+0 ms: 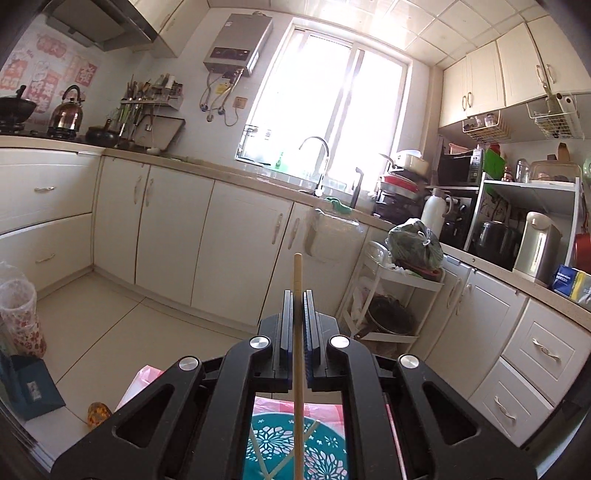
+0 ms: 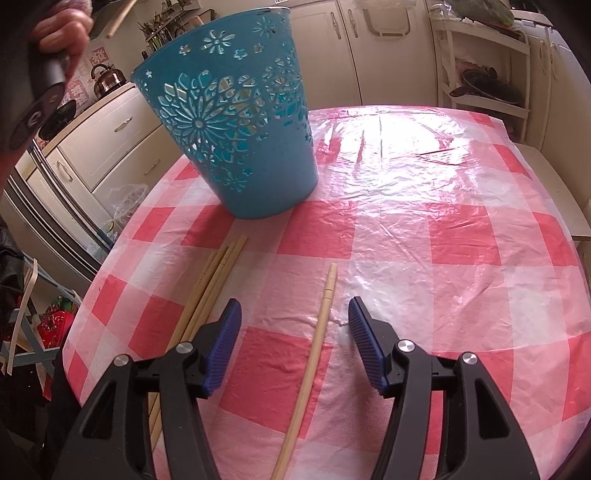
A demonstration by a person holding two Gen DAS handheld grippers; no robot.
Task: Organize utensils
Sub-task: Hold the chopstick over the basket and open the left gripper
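My left gripper (image 1: 297,295) is shut on a wooden chopstick (image 1: 297,332) and holds it upright above the teal cut-out basket (image 1: 295,450), which has chopsticks inside. In the right wrist view the same basket (image 2: 236,122) stands on the pink checked tablecloth (image 2: 424,229). My right gripper (image 2: 295,314) is open, low over the table, straddling a single chopstick (image 2: 314,354). Three more chopsticks (image 2: 207,291) lie side by side to its left. The hand holding the left gripper (image 2: 59,33) shows at the top left, above the basket.
White kitchen cabinets (image 1: 177,229) run around the room, with a sink tap (image 1: 317,162) under the window. A white trolley (image 1: 391,295) with a bagged item stands by the counter. The table edge (image 2: 85,295) drops off on the left.
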